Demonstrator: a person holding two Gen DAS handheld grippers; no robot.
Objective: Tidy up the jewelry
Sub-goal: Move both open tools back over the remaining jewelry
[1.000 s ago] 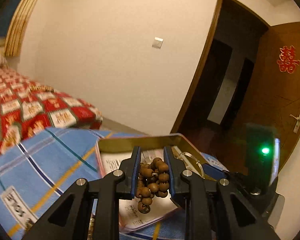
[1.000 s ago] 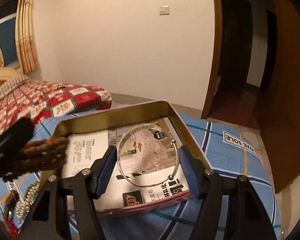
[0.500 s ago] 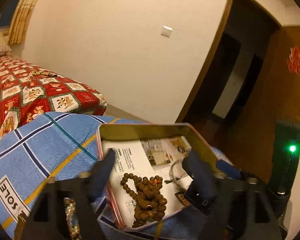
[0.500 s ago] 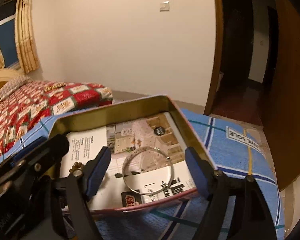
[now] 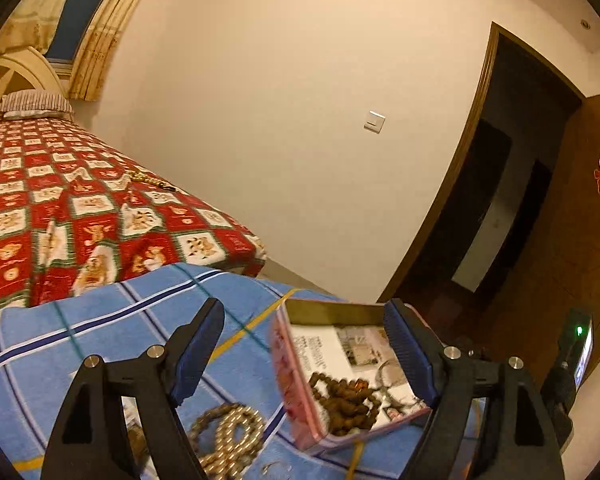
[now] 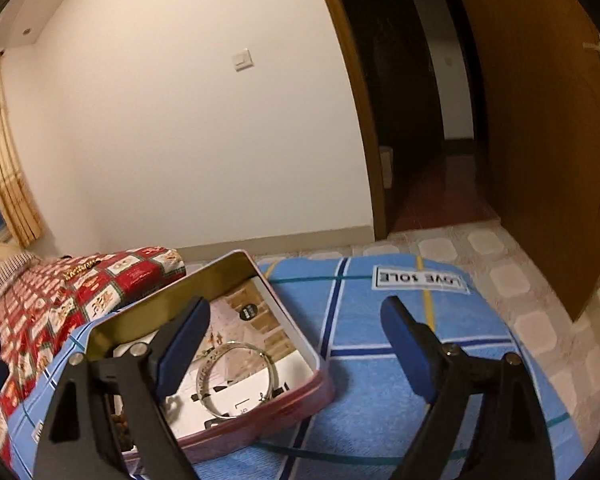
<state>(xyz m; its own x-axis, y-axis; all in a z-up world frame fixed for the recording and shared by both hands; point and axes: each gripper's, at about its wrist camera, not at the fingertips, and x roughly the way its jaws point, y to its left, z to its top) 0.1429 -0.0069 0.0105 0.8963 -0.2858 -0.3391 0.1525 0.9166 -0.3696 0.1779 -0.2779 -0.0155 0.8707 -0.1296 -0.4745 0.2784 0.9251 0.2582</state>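
Observation:
A pink tin point(image 5: 296, 384) lined with printed paper rests on the blue checked cloth point(image 5: 100, 344). Inside it lie a brown bead bracelet point(image 5: 344, 400) and a silver bangle point(image 6: 274, 376). My left gripper point(image 5: 304, 350) hangs open above the tin's near left corner, holding nothing. A string of gold beads point(image 5: 228, 436) lies on the cloth below its left finger. My right gripper point(image 6: 294, 342) is over the right side of the tin point(image 6: 260, 416). Its jaws are opening and nothing is between them.
A bed with a red patterned cover point(image 5: 60, 224) stands to the left behind the cloth. An open dark doorway point(image 6: 412, 120) and a wooden door point(image 6: 540, 140) are at the right. Bare blue cloth point(image 6: 380, 380) stretches to the right of the tin.
My left gripper opened and the brown bead bracelet dropped into the tin. My right gripper widened and let the silver bangle lie in the tin. Both grippers drew back from it.

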